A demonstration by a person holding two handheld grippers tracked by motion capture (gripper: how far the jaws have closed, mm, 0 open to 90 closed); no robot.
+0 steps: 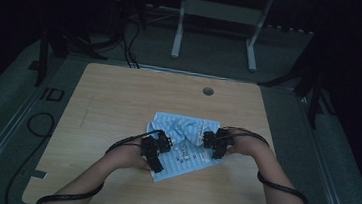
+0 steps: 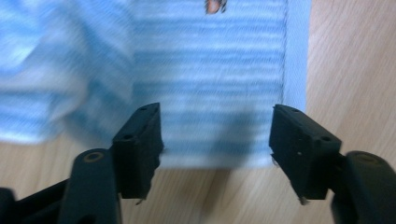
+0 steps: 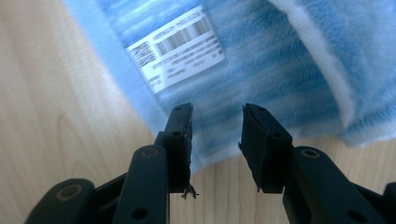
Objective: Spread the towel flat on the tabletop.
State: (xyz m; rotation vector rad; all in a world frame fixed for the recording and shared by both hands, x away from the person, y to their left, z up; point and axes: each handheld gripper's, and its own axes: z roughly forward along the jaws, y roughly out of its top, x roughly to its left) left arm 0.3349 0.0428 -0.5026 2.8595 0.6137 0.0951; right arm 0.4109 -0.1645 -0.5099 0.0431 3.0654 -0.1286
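A light blue striped towel lies rumpled on the wooden table, right of centre. My left gripper rests at the towel's near left part. In the left gripper view it stands open, jaws wide apart over the towel's hemmed edge. My right gripper is at the towel's right side. In the right gripper view it has a narrow gap between its jaws, with the towel's edge lying in that gap and not pinched. A white barcode label is sewn near that edge.
A round cable hole sits near the table's far edge. Black cables lie on the floor at the left. A white desk frame stands behind the table. Bare wood surrounds the towel on all sides.
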